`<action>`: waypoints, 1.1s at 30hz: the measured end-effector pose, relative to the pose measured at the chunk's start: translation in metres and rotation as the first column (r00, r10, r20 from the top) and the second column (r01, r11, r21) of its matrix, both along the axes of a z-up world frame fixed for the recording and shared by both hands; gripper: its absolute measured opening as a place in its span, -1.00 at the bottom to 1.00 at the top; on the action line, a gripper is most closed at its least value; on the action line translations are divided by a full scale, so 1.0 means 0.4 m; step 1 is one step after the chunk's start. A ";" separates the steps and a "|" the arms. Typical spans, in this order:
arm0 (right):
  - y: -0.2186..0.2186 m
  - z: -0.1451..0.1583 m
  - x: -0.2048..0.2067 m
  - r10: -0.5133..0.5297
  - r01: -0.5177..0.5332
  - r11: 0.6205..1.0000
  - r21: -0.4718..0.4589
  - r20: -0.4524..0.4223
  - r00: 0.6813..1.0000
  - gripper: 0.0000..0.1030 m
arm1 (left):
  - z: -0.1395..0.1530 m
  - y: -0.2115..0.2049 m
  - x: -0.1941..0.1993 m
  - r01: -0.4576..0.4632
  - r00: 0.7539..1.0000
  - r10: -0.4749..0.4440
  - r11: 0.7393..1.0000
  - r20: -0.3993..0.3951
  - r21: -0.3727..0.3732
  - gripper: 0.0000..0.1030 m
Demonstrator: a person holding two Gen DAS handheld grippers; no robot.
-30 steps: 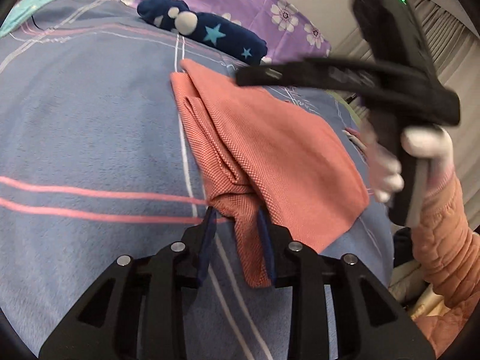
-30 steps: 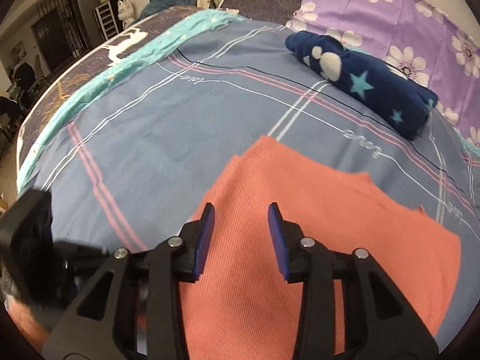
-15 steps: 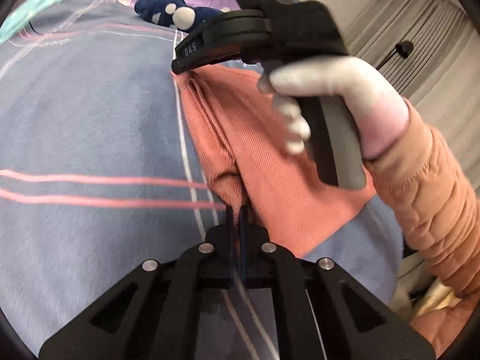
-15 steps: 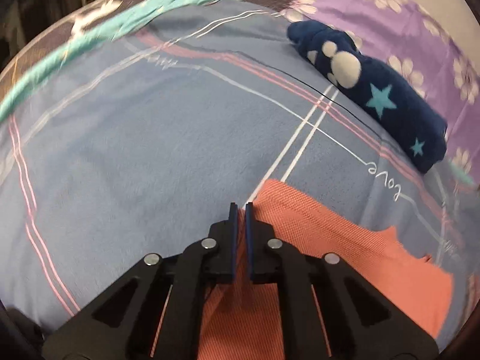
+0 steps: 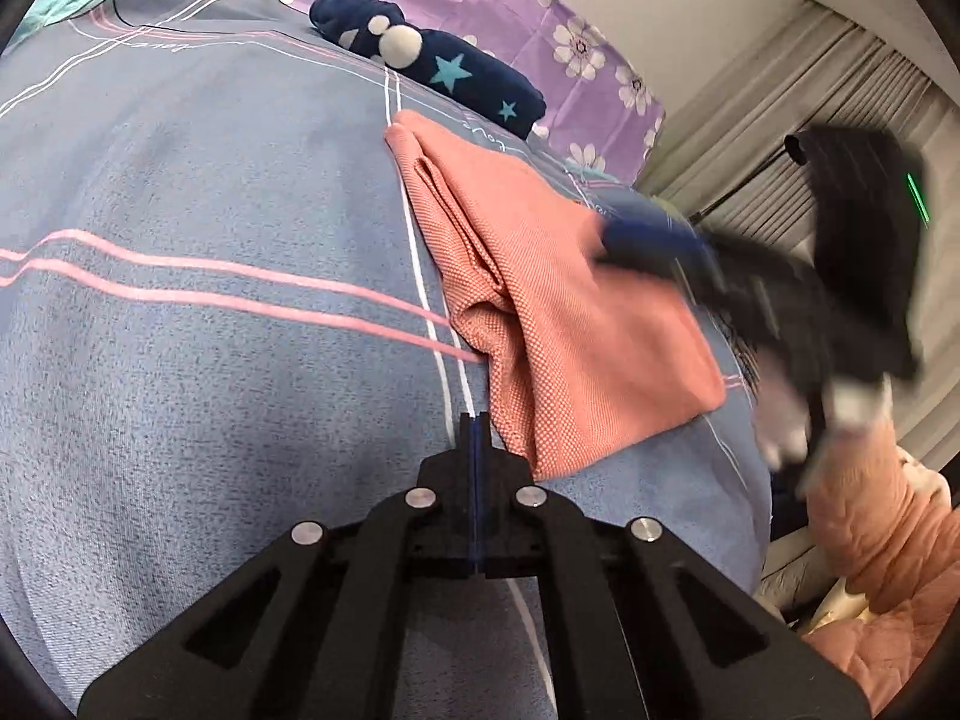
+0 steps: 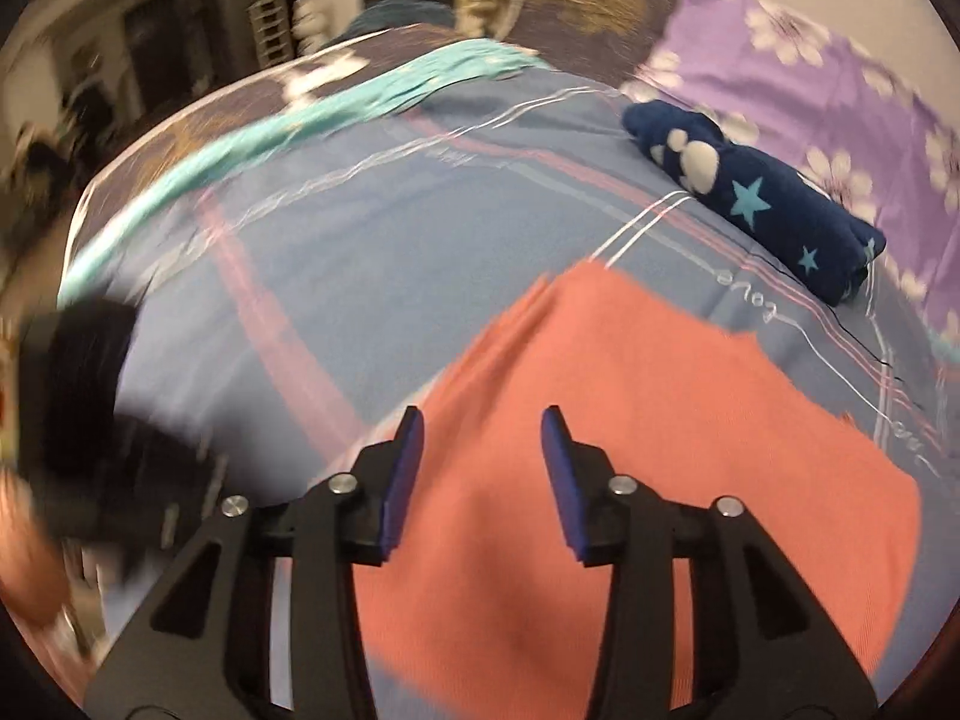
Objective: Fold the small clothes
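Note:
A salmon-pink garment (image 5: 558, 300) lies folded on the blue striped bedspread (image 5: 210, 330); it also shows in the right wrist view (image 6: 660, 450). My left gripper (image 5: 474, 420) is shut and empty, its tips just left of the garment's near corner. My right gripper (image 6: 480, 438) is open and empty, hovering over the garment's near part; in the left wrist view it shows as a blurred shape (image 5: 750, 276) over the garment's right side.
A folded navy garment with stars and paw print (image 5: 432, 66) lies at the far side near the purple floral pillow (image 5: 540, 12); it also shows in the right wrist view (image 6: 762, 192). A teal cloth (image 6: 300, 120) lies along the far left. Curtains (image 5: 810, 108) hang at right.
My left gripper let go of the garment's fold and drew back, staying shut. My right gripper opened and pulled back from the far corner to the near side.

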State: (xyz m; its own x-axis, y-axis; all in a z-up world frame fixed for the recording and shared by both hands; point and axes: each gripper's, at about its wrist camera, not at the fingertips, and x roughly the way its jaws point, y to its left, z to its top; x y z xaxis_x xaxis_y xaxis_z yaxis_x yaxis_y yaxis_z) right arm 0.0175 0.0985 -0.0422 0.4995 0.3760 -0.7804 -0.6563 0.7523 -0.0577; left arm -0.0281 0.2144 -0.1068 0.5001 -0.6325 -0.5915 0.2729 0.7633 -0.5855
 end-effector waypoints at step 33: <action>0.108 -0.161 -0.100 -0.108 0.144 0.973 -0.178 0.198 0.974 -0.10 | 0.036 -0.071 0.391 0.004 0.998 -0.008 0.999 -0.069 -0.050 0.02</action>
